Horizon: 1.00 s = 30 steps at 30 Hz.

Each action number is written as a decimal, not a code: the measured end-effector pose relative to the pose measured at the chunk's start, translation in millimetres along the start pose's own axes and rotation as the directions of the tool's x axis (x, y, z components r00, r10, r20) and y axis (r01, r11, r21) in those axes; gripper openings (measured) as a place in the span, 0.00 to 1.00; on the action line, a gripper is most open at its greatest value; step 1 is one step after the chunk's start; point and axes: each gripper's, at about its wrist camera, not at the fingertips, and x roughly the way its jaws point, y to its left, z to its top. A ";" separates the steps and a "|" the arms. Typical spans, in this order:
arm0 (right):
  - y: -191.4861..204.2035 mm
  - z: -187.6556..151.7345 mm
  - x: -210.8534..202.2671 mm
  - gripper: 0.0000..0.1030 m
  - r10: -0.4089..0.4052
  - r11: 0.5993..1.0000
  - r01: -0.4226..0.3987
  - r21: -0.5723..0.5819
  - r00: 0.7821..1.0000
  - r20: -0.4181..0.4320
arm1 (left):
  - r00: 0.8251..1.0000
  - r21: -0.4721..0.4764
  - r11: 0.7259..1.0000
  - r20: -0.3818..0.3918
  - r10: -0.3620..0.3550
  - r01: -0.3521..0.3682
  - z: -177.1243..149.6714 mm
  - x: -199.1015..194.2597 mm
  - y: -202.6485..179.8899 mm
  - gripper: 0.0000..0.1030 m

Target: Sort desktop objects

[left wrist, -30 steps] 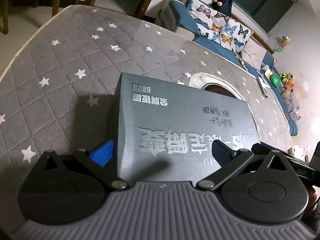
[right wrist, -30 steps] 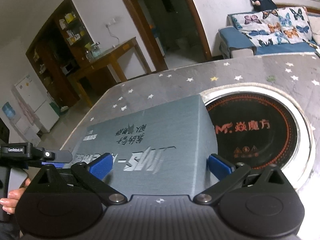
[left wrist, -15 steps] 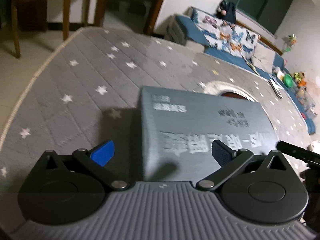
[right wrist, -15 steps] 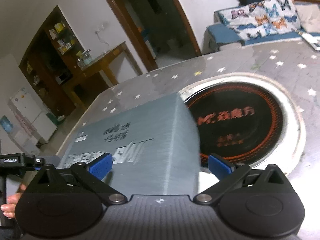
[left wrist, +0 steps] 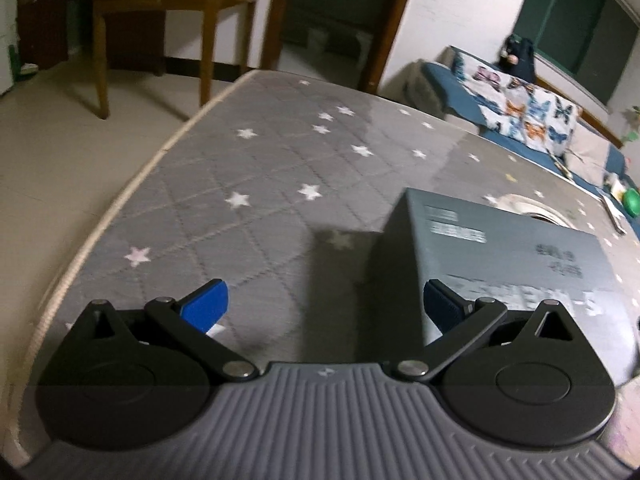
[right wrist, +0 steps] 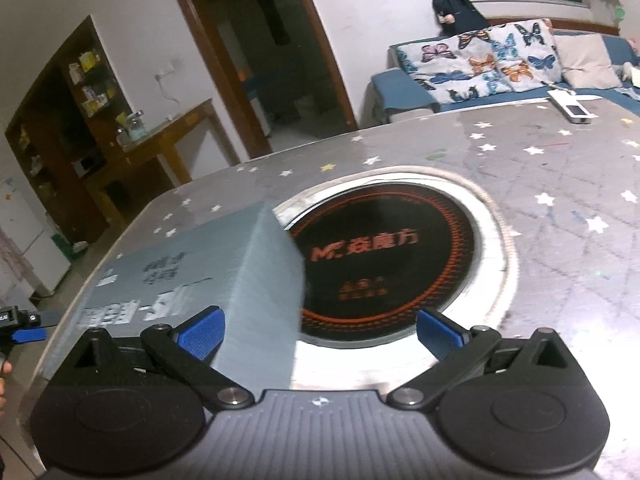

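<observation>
Fingers spread wide on both tools, neither one holding anything. Ahead of the left gripper (left wrist: 325, 302) lies bare star-patterned tablecloth (left wrist: 256, 184), and the grey box (left wrist: 508, 264) rests flat on it off to that tool's right, its near end just behind the right blue pad (left wrist: 440, 306). From the right gripper (right wrist: 318, 330) the same box (right wrist: 192, 276) sits ahead-left, one corner reaching between the fingers, while the round black cooktop (right wrist: 384, 256) set into the table lies straight ahead.
</observation>
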 end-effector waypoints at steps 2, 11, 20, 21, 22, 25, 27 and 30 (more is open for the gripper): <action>-7.3 -0.3 -1.4 1.00 -0.029 1.000 0.029 0.002 1.000 0.009 | 0.999 0.002 0.999 0.026 0.047 -0.047 -0.8 3.7 5.0 1.00; -40.1 -1.4 -7.7 1.00 -0.157 0.988 0.157 0.016 0.986 0.050 | 0.978 -0.025 0.979 0.051 0.203 -0.202 -10.8 28.7 30.6 1.00; -95.0 2.8 4.6 1.00 -0.328 0.945 0.326 0.041 0.939 0.102 | 0.946 -0.077 0.954 0.125 0.298 -0.290 -15.4 40.3 39.9 1.00; -101.1 3.0 6.5 1.00 -0.346 0.938 0.343 0.050 0.932 0.105 | 0.942 -0.073 0.951 0.128 0.309 -0.302 -15.6 42.6 39.7 1.00; -107.4 3.2 8.5 1.00 -0.361 0.932 0.357 0.059 0.926 0.109 | 0.938 -0.069 0.947 0.132 0.320 -0.313 -15.8 45.0 39.6 1.00; -124.2 3.1 12.3 1.00 -0.402 0.915 0.394 0.087 0.907 0.122 | 0.932 -0.079 0.940 0.126 0.341 -0.333 -15.7 51.2 41.3 1.00; -133.3 3.3 13.6 1.00 -0.426 0.904 0.414 0.106 0.896 0.124 | 0.928 -0.089 0.935 0.121 0.353 -0.344 -15.5 55.2 42.8 1.00; -147.6 3.0 15.0 1.00 -0.450 0.891 0.434 0.137 0.884 0.129 | 0.921 -0.103 0.927 0.112 0.372 -0.362 -15.3 61.2 44.9 1.00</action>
